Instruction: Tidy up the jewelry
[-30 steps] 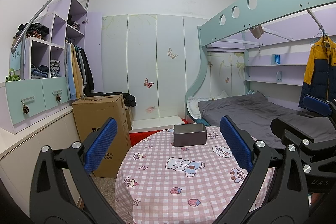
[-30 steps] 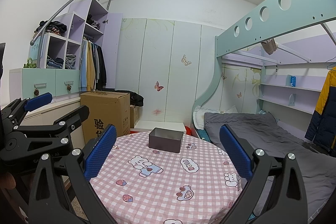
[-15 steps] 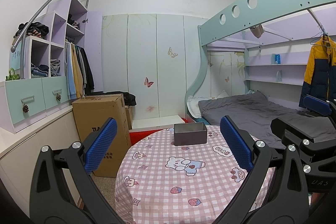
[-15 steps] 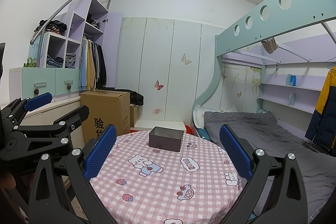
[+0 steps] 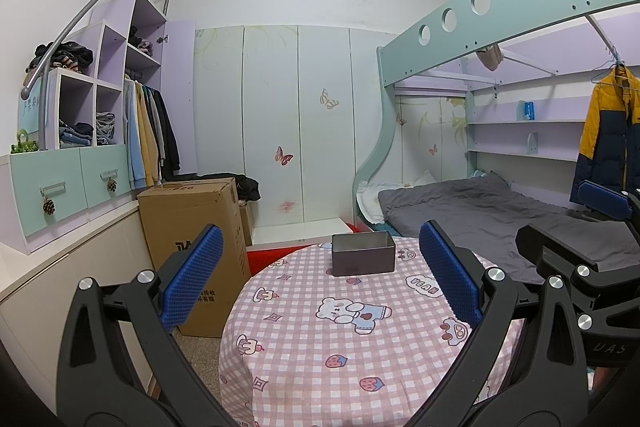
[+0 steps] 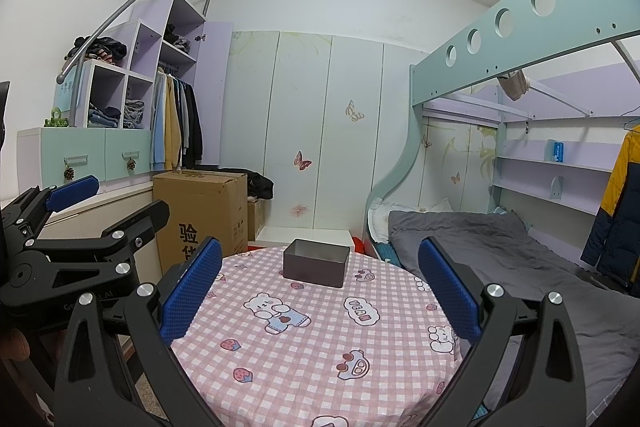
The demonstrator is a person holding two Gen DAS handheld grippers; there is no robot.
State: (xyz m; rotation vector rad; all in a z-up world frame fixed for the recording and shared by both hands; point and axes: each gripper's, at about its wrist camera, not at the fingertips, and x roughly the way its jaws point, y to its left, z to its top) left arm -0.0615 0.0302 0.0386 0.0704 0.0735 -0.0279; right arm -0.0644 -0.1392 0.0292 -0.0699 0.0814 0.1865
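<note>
While both claws gape: grey box ahead, well apart.

the black left gripper with blue ribbed pads and the matching black right gripper sit level, side by side, jaws spread wide and holding nothing.

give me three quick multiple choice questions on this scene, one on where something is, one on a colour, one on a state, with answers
1. Where does the grey box stand?
A. on the bed
B. on the far part of the round table
C. on the cardboard box

2. What colour are the pads of the jaws?
A. blue
B. red
C. white

3. How do the jaws of the left gripper and right gripper stand?
A. both shut
B. one clamped on the box
C. both wide open, holding nothing

Answers: B, it sits on the checked cloth; A, the ribbed pads are blue; C, the table shows between each pair.
</note>
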